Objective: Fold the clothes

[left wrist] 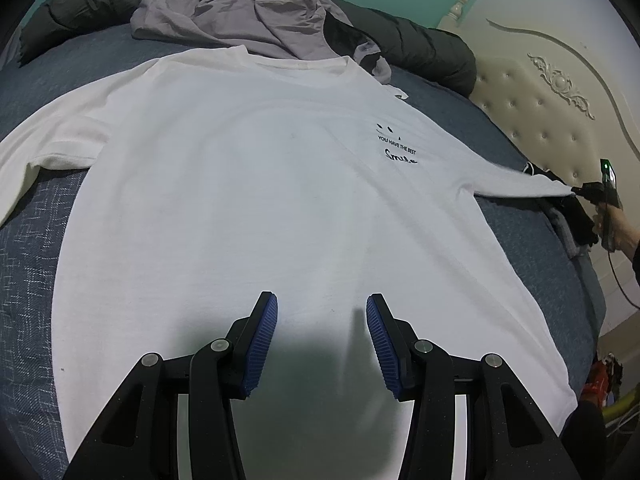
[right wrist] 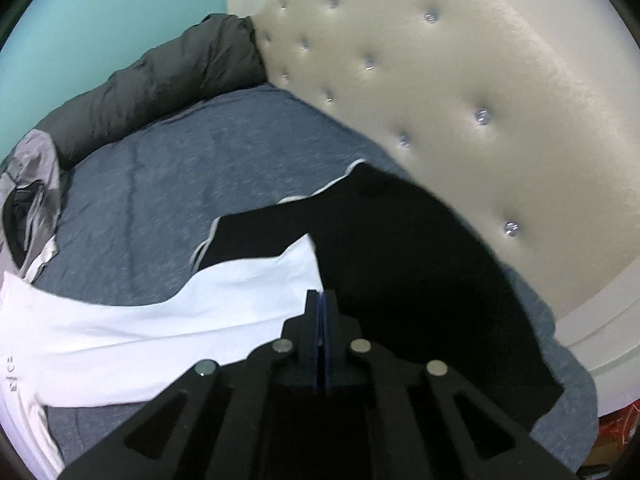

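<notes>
A white long-sleeved shirt [left wrist: 260, 180] with a small black "Smile" print lies spread flat, front up, on a blue-grey bed cover [left wrist: 28, 280]. My left gripper [left wrist: 321, 298] hovers open over the shirt's lower middle, with nothing between its blue pads [left wrist: 264, 340]. Far to the right, my right gripper [left wrist: 578, 191] sits at the tip of the stretched-out sleeve. In the right wrist view that gripper [right wrist: 322, 292] is shut at the cuff edge of the white sleeve [right wrist: 180, 320], which seems pinched between its fingers. The other sleeve [left wrist: 24, 160] lies off to the left.
A black garment [right wrist: 400, 260] lies under the sleeve end beside the cream tufted headboard [right wrist: 460, 80]. A crumpled grey garment [left wrist: 224, 12] and a dark padded jacket [left wrist: 420, 48] lie along the far side of the bed. A person's hand [left wrist: 620, 232] holds the right gripper.
</notes>
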A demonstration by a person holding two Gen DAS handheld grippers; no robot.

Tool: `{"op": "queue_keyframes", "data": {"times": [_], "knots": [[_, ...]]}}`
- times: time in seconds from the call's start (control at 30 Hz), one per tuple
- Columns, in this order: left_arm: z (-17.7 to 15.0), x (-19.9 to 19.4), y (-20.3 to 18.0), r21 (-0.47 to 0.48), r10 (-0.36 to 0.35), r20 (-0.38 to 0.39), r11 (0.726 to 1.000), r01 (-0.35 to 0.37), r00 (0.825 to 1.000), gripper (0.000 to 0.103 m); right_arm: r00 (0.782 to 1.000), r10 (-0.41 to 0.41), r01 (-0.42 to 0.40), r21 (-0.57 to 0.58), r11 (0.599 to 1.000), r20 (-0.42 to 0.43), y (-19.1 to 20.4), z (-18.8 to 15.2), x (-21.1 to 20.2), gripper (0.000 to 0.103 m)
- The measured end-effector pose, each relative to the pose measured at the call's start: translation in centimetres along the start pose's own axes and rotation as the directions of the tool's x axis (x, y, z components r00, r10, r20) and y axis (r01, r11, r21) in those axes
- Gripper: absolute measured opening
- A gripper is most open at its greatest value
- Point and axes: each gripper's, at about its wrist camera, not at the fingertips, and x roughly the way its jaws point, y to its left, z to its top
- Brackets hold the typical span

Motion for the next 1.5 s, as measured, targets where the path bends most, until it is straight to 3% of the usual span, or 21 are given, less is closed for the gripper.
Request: {"op": "queue_keyframes", "data": {"times": [0.2,0.37,0.47,0.53,0.57,0.63,0.73,0.83,1.0,1.17,1.37,1.43,1.5], "knots": [[0.0,0.0,0.1,-0.001,-0.001,-0.002,1.0,0.001,1.0,0.05,1.0,-0.003,0.003,-0.004,1.0,-0.021,0.1,0.1,1.0,0.001],[0.1,-0.4,0.1,-0.002,-0.009,0.005,1.0,0.009,1.0,0.05,0.999,-0.039,0.039,0.066,0.997,-0.008,-0.9,-0.7,-0.1,0.007],[0.1,-0.6,0.1,-0.004,-0.014,0.012,1.0,0.014,1.0,0.05,0.997,-0.005,-0.003,0.104,0.995,0.073,-0.5,-1.4,-2.9,0.012],[0.1,-0.8,0.1,-0.008,-0.015,0.017,1.0,0.016,1.0,0.05,0.988,0.098,-0.111,0.109,0.988,0.117,1.2,-2.6,-4.8,0.017],[0.1,-0.9,0.2,-0.011,-0.016,0.019,1.0,0.016,1.0,0.05,0.979,0.157,-0.17,0.1,0.98,0.128,2.5,-3.3,-5.6,0.02],[0.1,-1.1,0.1,-0.013,-0.018,0.022,1.0,0.019,1.0,0.05,0.949,0.295,-0.303,0.072,0.95,0.111,6.2,-5.7,-6.3,0.037],[0.0,-1.3,0.0,-0.011,-0.021,0.025,1.0,0.021,0.999,0.05,0.88,0.474,-0.473,0.058,0.879,-0.006,12.6,-9.3,-4.9,0.037],[0.0,-1.7,0.2,-0.013,-0.02,0.031,1.0,0.02,0.999,0.05,0.807,0.581,-0.578,0.053,0.814,-0.111,18.9,-12.2,-3.1,0.037],[-0.1,-2.0,0.6,-0.026,-0.029,0.037,0.999,0.03,0.999,0.05,0.709,0.662,-0.665,0.082,0.742,-0.242,27.3,-15.9,0.1,0.037],[-0.2,-1.9,0.9,-0.035,-0.04,0.034,0.999,0.041,0.999,0.05,0.663,0.714,-0.687,0.196,0.7,-0.227,30.3,-17.5,2.1,0.037],[-0.3,-2.2,1.5,-0.045,-0.042,0.036,0.998,0.043,0.998,0.05,0.64,0.744,-0.696,0.264,0.668,-0.194,31.7,-17.4,3.1,0.035],[-0.3,-2.3,1.7,-0.049,-0.041,0.039,0.998,0.043,0.998,0.05,0.639,0.746,-0.694,0.279,0.664,-0.185,31.7,-17.3,3.3,0.012],[-0.3,-2.4,1.8,-0.052,-0.04,0.041,0.998,0.042,0.998,0.05,0.639,0.749,-0.692,0.294,0.66,-0.176,31.7,-17.2,3.6,0.005]]}}
